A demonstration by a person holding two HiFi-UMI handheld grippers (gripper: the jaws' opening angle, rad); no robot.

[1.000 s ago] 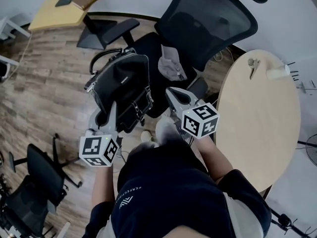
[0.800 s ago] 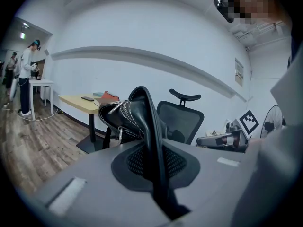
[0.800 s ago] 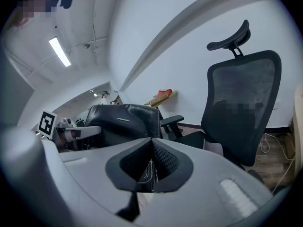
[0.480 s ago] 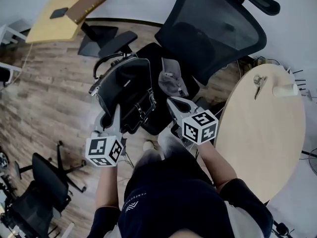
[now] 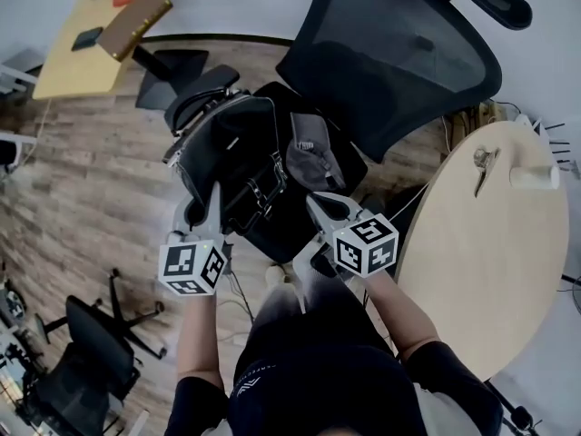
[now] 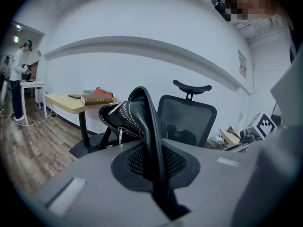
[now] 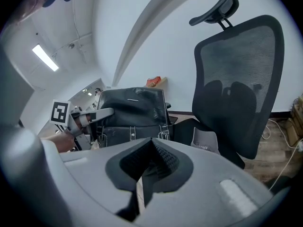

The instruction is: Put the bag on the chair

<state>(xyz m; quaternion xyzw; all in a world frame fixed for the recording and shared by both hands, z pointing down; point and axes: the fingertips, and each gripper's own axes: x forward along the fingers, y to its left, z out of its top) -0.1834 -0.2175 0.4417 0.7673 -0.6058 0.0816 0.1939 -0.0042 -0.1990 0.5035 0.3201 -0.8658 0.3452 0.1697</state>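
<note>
A black leather bag hangs over the left front of the black office chair's seat. My left gripper is shut on the bag's black strap, which rises between its jaws. The bag's body hangs just beyond them. My right gripper hovers by the bag's right side, jaws closed to a thin slit; I cannot tell whether a strap is in it. The right gripper view shows the bag and the chair's mesh back. A grey cap lies on the seat.
A round beige table stands at the right with keys and a white cup. A yellow desk with a book is at the back left. Another black chair stands at the lower left. A person stands far off.
Both grippers and the bag have drawn closer to the chair, and the bag now overlaps the seat's left side. The left grip on the strap is unchanged.
</note>
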